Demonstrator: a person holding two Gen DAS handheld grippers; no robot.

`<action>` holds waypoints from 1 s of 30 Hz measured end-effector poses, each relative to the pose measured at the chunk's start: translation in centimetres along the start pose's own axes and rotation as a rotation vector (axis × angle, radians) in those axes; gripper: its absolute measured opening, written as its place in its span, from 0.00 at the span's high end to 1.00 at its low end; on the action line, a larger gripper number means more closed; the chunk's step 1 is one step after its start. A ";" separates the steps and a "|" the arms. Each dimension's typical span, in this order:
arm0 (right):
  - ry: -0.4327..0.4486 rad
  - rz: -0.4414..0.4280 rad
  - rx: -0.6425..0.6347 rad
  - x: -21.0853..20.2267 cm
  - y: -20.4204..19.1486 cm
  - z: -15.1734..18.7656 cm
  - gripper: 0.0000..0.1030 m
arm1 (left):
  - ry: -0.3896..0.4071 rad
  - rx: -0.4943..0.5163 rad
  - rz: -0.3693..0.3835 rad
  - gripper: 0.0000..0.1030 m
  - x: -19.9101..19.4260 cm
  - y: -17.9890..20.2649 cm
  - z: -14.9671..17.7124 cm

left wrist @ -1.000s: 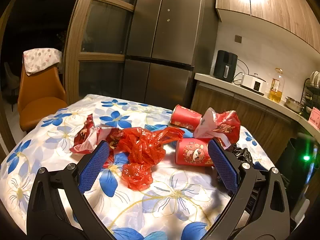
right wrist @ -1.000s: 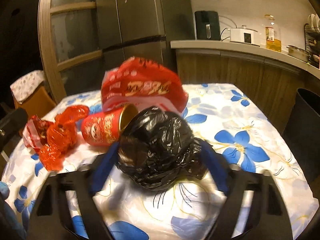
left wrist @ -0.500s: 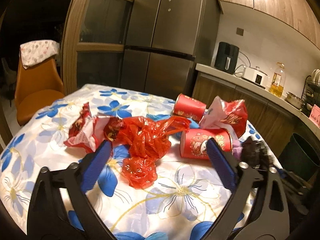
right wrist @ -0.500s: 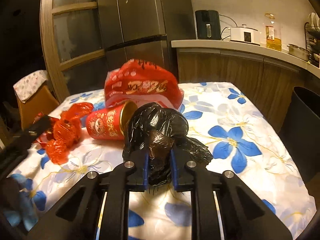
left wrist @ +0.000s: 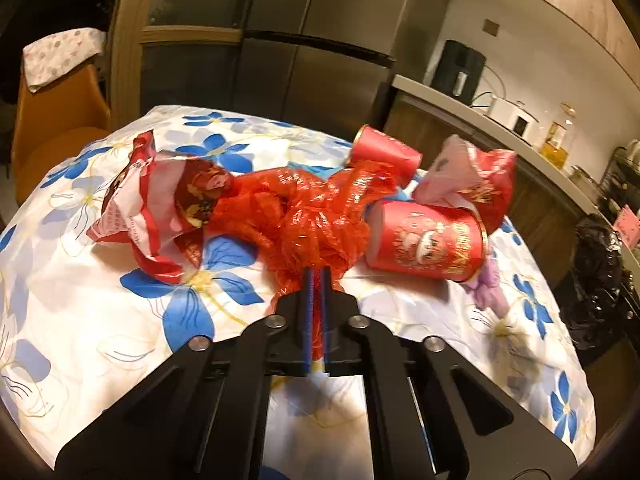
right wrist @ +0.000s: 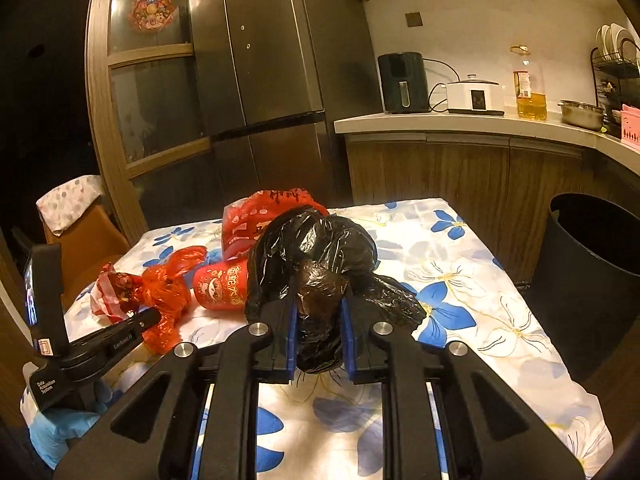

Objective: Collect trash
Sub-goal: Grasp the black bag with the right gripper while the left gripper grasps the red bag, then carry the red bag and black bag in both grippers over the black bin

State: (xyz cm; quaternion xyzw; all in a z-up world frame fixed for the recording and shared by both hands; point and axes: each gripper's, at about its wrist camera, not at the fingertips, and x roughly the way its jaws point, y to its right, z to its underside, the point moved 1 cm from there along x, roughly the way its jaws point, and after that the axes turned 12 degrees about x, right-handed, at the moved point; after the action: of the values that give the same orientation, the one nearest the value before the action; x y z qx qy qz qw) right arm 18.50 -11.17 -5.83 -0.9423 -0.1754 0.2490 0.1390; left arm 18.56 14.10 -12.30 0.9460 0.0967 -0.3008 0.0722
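A crumpled red plastic bag (left wrist: 308, 216) lies mid-table, and my left gripper (left wrist: 316, 280) is shut on its near end. Beside it lie a red paper cup (left wrist: 428, 240) on its side, a second red cup (left wrist: 384, 152) farther back, a red-and-white wrapper (left wrist: 136, 208) to the left and a red-pink packet (left wrist: 476, 176) to the right. My right gripper (right wrist: 319, 312) is shut on a crumpled black plastic bag (right wrist: 312, 248), held a little above the cloth. From the right wrist view the left gripper (right wrist: 140, 322) meets the red bag (right wrist: 168, 292).
The table wears a white cloth with blue flowers (right wrist: 452, 312). A black bin (right wrist: 588, 264) stands at its right side below the counter (right wrist: 460, 124). An orange chair (left wrist: 52, 120) is at the far left. A steel fridge (right wrist: 276, 80) stands behind.
The left jaws, wide apart before, have moved forward and down and shut on the red bag. The right jaws have shut on the black bag and lifted it.
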 end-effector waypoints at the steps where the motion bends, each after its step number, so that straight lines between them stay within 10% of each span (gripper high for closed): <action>1: -0.004 -0.002 0.004 0.0 0.0 -0.1 0.82 | 0.007 0.005 0.003 1.00 -0.2 0.1 0.1; 30: 0.107 0.034 0.033 -6.4 4.1 -2.4 0.82 | 0.249 0.177 0.146 1.00 -10.2 10.8 -2.9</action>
State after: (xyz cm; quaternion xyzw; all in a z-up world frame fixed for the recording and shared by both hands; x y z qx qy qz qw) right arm 15.61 -17.82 -2.58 -0.9547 -0.1476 0.2035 0.1592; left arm 14.44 2.78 -3.21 0.9832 0.0091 -0.1823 -0.0022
